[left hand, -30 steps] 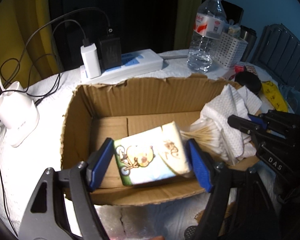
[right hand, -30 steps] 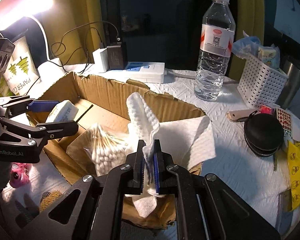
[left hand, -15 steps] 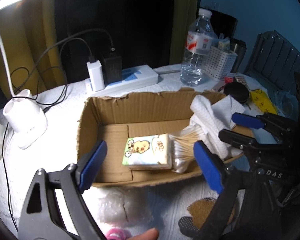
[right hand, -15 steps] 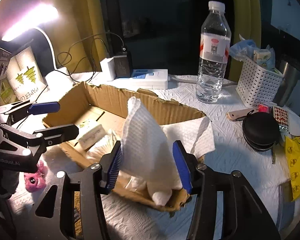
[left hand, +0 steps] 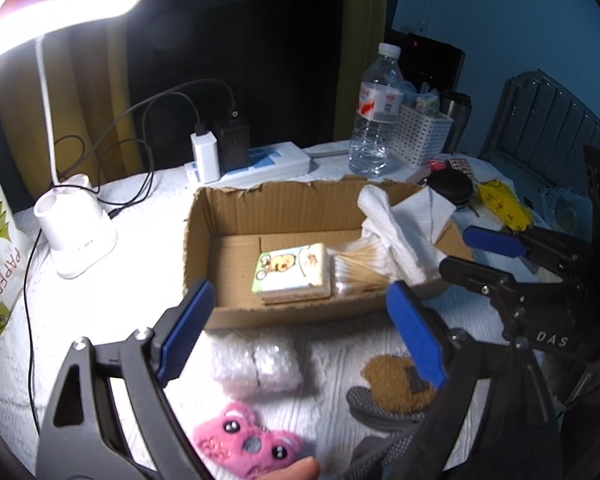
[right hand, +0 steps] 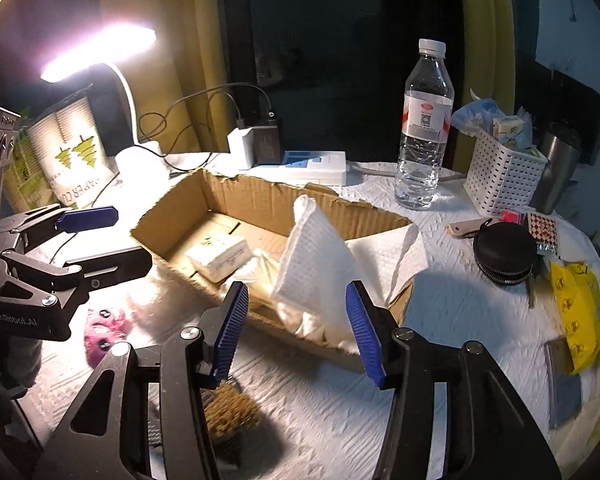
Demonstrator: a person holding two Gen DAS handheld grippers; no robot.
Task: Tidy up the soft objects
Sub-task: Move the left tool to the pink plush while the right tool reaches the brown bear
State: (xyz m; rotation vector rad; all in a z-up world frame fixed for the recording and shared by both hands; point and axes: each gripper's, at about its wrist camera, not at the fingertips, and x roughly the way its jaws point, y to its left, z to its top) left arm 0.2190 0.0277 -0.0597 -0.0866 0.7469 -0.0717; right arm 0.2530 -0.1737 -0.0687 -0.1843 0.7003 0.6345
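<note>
A cardboard box (left hand: 276, 204) (right hand: 248, 196) holds a tissue pack with a cartoon print (left hand: 292, 272) (right hand: 220, 256), a bag of cotton swabs (left hand: 356, 268) and a white cloth (left hand: 396, 224) (right hand: 320, 260) draped over its right end. My left gripper (left hand: 300, 328) is open and empty, in front of the box. My right gripper (right hand: 296, 320) is open and empty, just before the cloth. On the table in front of the box lie a bubble-wrap bundle (left hand: 258, 364), a pink plush (left hand: 248, 444) (right hand: 104, 328) and a brown plush item (left hand: 396, 384) (right hand: 224, 408).
Behind the box stand a power strip with chargers (left hand: 244, 164) (right hand: 300, 164), a water bottle (left hand: 374, 120) (right hand: 424, 128), a white basket (left hand: 420, 136) (right hand: 500, 176) and a lamp base (left hand: 74, 228). A black round case (right hand: 504, 252) and yellow packet (right hand: 576, 308) lie right.
My left gripper let go of the tissue pack in the box, opened and drew back. My right gripper released the white cloth, opened and pulled back.
</note>
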